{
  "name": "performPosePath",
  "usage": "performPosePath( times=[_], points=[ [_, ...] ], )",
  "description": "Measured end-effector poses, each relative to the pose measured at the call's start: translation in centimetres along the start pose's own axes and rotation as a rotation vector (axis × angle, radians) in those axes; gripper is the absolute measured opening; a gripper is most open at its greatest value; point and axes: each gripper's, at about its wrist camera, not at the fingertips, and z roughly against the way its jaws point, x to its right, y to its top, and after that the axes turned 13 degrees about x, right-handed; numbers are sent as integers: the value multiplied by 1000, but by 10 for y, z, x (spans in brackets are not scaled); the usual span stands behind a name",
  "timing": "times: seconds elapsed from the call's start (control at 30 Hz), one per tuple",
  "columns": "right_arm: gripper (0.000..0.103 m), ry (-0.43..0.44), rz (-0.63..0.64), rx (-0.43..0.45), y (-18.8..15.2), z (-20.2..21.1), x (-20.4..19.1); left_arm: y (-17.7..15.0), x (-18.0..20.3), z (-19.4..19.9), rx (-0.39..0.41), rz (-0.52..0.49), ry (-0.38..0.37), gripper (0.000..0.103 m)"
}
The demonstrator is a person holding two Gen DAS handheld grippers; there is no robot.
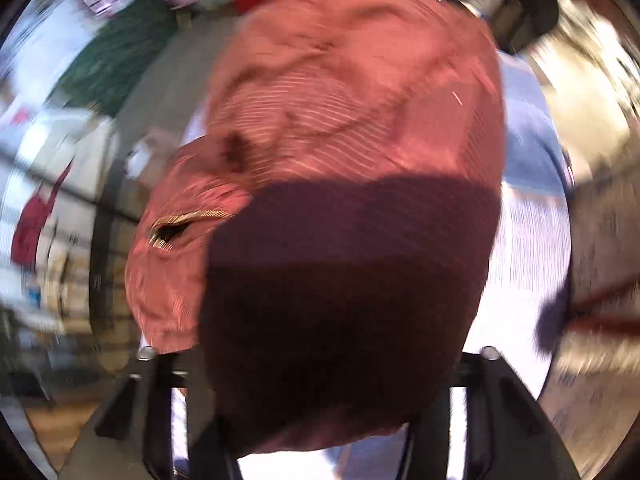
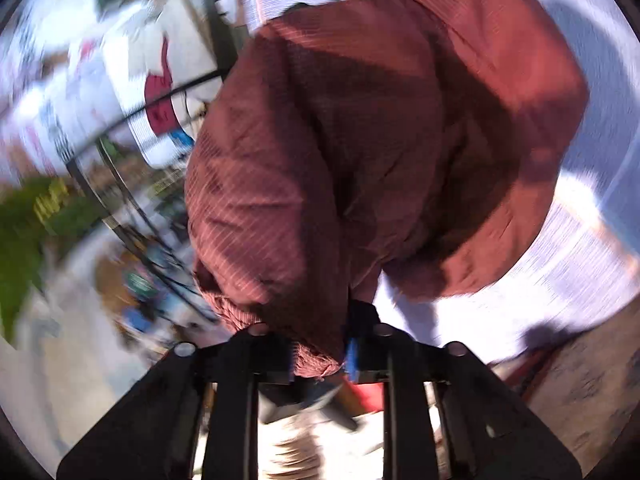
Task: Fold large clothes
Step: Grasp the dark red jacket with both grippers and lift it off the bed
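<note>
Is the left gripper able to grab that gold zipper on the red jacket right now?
Probably not yet. The left gripper looks full already, its fingers closed around a bunch of the red jacket. The gold zipper lies bare off to one side, so it would need to let go first.

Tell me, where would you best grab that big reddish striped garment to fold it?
By an outer edge or corner, one in each gripper, coming in from the side nearest you. The reddish garment is limp and bunched, so a mid-cloth grab would only gather folds. The right gripper already pinches a bunched hem; the left gripper has cloth draped between its fingers.
</note>
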Motion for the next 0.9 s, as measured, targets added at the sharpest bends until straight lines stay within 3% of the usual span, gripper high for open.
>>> performPosePath(
  times=[0.07,0.17,0.2,0.27,0.33,0.4,0.47,0.5,0.6,0.7,0.77,0.83,0.9],
  points=[
    [10,-85,294,60,-16,3,-45,-7,-12,22,63,149,37,28],
    [9,-79,622,100,-47,0,-122,-25,-49,75,174,440,88,22],
    [9,-54,722,85,-61,-5,-155,-25,-59,94,200,503,117,20],
    [9,14,801,32,-80,-15,-197,-30,-73,143,260,603,190,19],
    [9,139,880,-40,-107,-23,-256,-34,-82,205,325,674,273,19],
    [9,283,1029,-100,-154,-16,-314,-26,-75,279,381,658,402,18],
    [9,427,1122,-163,-199,2,-348,-9,-51,343,433,617,485,18],
    [9,540,1146,-228,-221,18,-370,-2,-39,365,446,592,514,18],
    [9,751,1165,-369,-259,62,-392,33,17,414,479,504,576,18],
    [9,879,1206,-426,-258,106,-389,67,56,422,520,456,573,18],
    [9,893,1207,-414,-238,126,-379,93,75,412,538,459,538,20],
    [9,841,1172,-353,-197,144,-359,117,79,392,556,510,481,25],
    [12,764,1168,-300,-149,153,-339,143,78,340,520,577,331,36]
  ],
)
